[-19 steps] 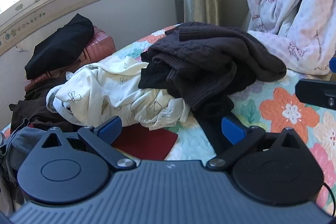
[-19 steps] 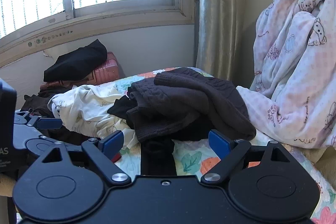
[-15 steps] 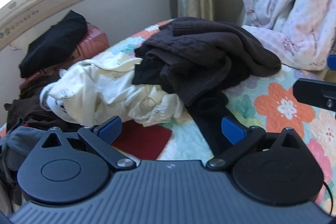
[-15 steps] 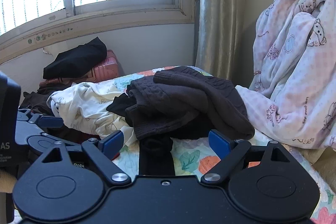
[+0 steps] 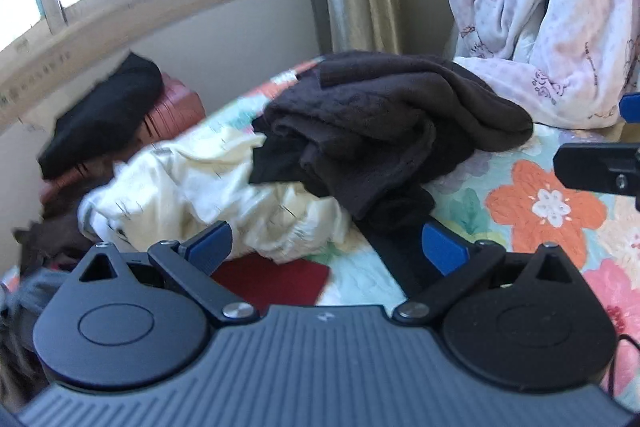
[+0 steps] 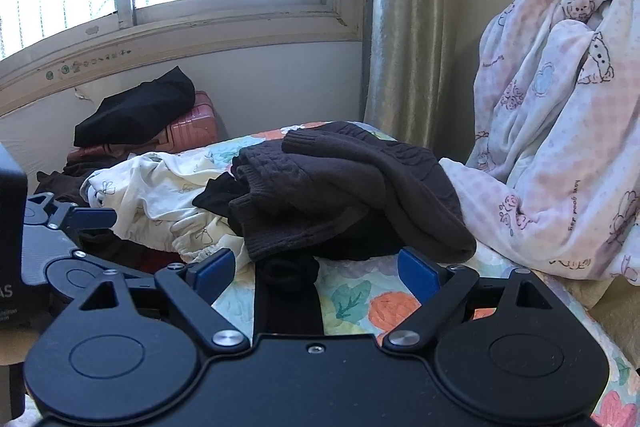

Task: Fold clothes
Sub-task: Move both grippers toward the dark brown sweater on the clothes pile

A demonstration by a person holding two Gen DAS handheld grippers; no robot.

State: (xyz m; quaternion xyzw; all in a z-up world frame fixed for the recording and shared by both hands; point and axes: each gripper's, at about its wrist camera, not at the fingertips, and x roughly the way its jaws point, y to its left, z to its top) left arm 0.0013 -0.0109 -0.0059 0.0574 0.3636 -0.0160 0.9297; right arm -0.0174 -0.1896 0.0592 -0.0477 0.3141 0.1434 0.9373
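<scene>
A pile of clothes lies on the floral bed quilt (image 5: 544,203). On top is a dark brown knit sweater (image 5: 384,123) (image 6: 352,195). Left of it lies a cream garment with small bows (image 5: 208,187) (image 6: 160,195). A black garment (image 6: 286,291) trails from under the sweater toward me. A dark red cloth (image 5: 276,279) lies flat near the left gripper. My left gripper (image 5: 326,245) is open, just short of the pile, nothing between its fingers. My right gripper (image 6: 316,269) is open too, with the black garment lying below its gap, untouched.
A pink-white printed blanket (image 6: 560,131) is heaped at the right. A pink suitcase (image 6: 192,131) with a black garment (image 6: 136,111) on it stands by the wall under the window. Dark clothes (image 5: 44,239) hang off the bed's left side. A curtain (image 6: 412,27) hangs behind.
The left gripper has swung, so the pile has shifted left and lower in its view, and the picture is blurred. The right gripper has hardly moved. Both stay open.
</scene>
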